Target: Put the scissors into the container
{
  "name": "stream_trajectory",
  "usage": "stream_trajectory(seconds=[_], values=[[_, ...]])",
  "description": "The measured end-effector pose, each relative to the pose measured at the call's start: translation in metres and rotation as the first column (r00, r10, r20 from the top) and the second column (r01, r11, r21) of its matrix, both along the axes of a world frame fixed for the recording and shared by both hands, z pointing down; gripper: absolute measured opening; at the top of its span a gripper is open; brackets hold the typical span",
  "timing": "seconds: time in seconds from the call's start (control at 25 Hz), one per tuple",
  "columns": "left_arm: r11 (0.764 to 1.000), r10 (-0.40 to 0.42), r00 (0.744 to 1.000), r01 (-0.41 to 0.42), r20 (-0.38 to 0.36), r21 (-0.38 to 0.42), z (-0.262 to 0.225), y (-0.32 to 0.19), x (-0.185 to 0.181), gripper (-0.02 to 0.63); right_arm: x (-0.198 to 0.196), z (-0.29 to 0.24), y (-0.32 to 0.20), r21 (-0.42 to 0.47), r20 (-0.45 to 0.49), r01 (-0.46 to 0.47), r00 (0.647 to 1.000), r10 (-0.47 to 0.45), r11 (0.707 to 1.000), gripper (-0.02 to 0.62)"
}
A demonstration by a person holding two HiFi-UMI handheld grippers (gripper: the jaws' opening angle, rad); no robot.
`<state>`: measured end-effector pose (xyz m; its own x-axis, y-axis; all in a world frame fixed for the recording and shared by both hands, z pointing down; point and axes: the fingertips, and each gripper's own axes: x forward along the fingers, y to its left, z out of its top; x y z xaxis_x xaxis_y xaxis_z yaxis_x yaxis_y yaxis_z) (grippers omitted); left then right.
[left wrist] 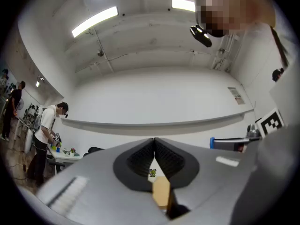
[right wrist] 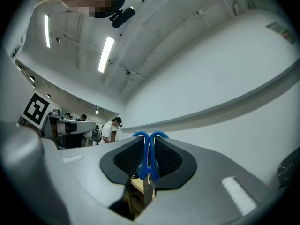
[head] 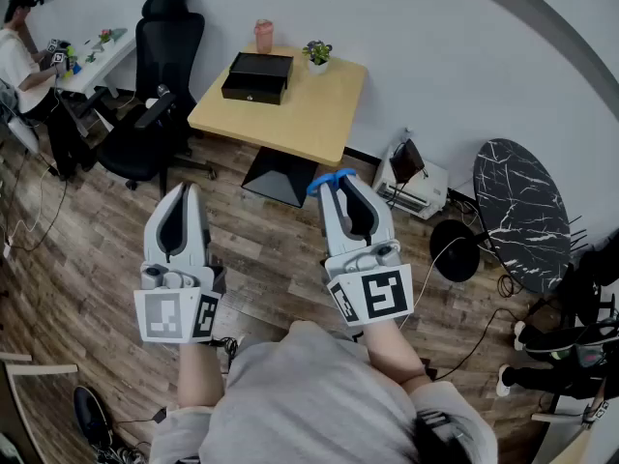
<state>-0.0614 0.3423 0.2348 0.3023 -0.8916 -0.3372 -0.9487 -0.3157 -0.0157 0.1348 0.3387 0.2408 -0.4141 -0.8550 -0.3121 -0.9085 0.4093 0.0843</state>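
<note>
My right gripper (head: 334, 181) is shut on a pair of scissors with blue handles (head: 326, 179); in the right gripper view the blue loops (right wrist: 149, 149) stick up between the jaws (right wrist: 149, 159) and the metal blades point back toward the camera. My left gripper (head: 184, 193) is shut with nothing in it, its pads touching in the left gripper view (left wrist: 154, 154). Both grippers are held up in front of the person, tilted upward, well short of the wooden table (head: 308, 114). A black open box, the container (head: 257, 75), sits on the table's far left part.
A small potted plant (head: 317, 54) and a pink cup (head: 263, 35) stand at the table's back edge. A black office chair (head: 155, 95) is left of the table, a marble round table (head: 522, 211) at right. A person (head: 29, 75) works at a far-left desk. Cables lie on the floor.
</note>
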Motion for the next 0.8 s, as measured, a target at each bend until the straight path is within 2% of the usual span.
stream_trajectory(seconds=[0.8], values=[[1.0, -0.003, 1.0, 0.003, 0.014, -0.014, 0.01, 0.002, 0.018, 0.058, 0.013, 0.011, -0.002, -0.014, 0.038, 0.016, 0.999, -0.015, 1.0, 0.074]])
